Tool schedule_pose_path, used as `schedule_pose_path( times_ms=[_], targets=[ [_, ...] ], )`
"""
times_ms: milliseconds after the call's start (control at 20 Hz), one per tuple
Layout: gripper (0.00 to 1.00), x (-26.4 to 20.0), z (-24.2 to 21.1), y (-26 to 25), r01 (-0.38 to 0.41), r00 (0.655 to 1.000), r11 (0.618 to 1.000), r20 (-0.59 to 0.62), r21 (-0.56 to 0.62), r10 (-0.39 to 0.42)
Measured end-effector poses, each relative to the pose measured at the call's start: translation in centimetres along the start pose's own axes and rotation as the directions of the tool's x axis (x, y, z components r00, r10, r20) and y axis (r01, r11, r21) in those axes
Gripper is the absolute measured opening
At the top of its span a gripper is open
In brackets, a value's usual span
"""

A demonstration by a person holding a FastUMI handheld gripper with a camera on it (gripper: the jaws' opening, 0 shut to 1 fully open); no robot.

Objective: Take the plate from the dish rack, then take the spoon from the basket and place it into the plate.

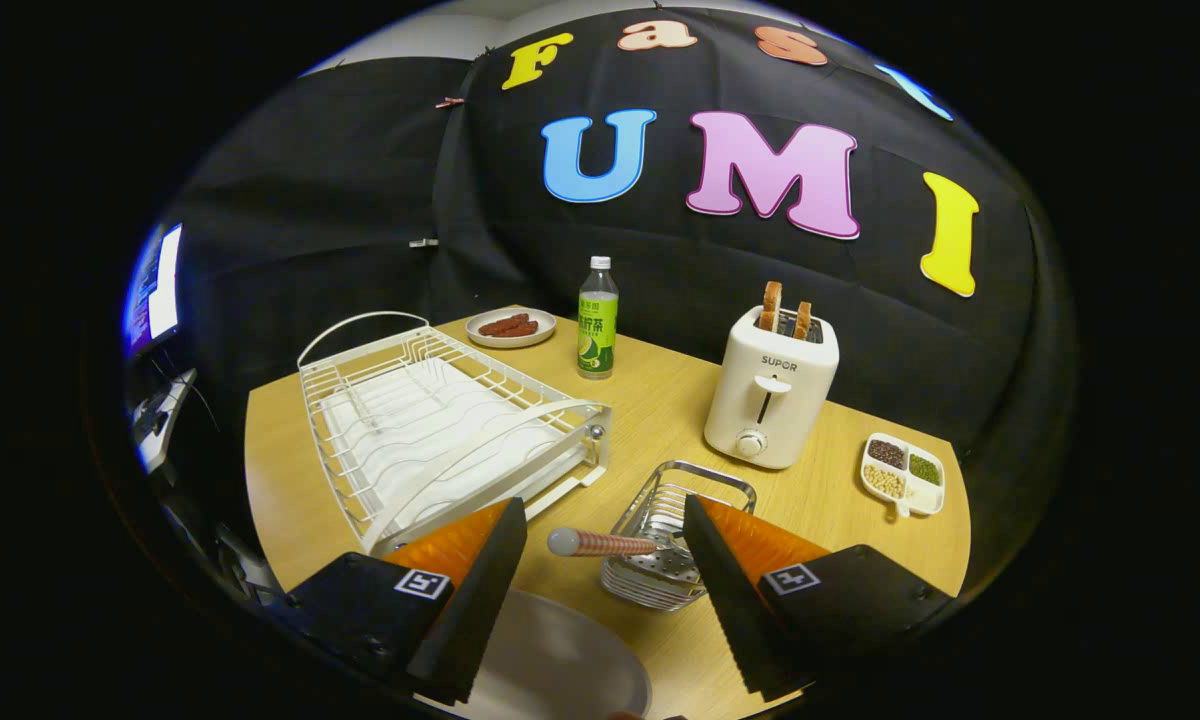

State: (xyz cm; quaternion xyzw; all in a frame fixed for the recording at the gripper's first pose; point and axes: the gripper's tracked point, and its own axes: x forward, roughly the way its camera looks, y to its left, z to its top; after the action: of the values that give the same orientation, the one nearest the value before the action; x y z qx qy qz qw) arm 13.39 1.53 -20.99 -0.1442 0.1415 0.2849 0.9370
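Observation:
My gripper (605,510) is open above the wooden table (660,400), its black-and-orange fingers (480,580) spread wide. A spoon's red-and-white handle (600,543) sticks out of the small metal basket (705,478) and lies in the gap between the fingers, touching neither. The basket stands just ahead, partly hidden by the right finger. A pale plate (560,665) lies flat on the table below and between the fingers, near the table's front edge. The white wire dish rack (430,420) stands to the left with no plate in it.
A white toaster (770,395) with two toast slices stands beyond the basket. A green-labelled bottle (597,320) and a small plate of sausages (510,327) sit at the back. A divided dish of beans (903,473) is at the right. A screen (155,285) glows far left.

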Motion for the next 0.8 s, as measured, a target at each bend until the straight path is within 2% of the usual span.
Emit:
schedule_pose_path(
  times_ms=[200,300,400,450,600,800],
  targets=[
    [0.97,1.4,-0.7,0.3,-0.005,1.000,0.999,0.001,-0.045,0.005],
    [0.88,1.8,-0.6,0.2,0.000,1.000,0.999,0.002,-0.041,0.000],
    [0.86,2.2,-0.6,0.0,0.004,1.000,0.999,0.010,-0.038,-0.004],
    [0.82,2.4,-0.6,-0.1,0.006,1.000,0.999,0.010,-0.036,-0.006],
    [0.51,2.5,-0.6,-0.4,0.020,1.000,0.999,0.009,-0.028,-0.020],
    [0.34,2.3,0.5,-2.1,0.094,0.995,0.994,0.037,-0.047,-0.093]
  ],
)
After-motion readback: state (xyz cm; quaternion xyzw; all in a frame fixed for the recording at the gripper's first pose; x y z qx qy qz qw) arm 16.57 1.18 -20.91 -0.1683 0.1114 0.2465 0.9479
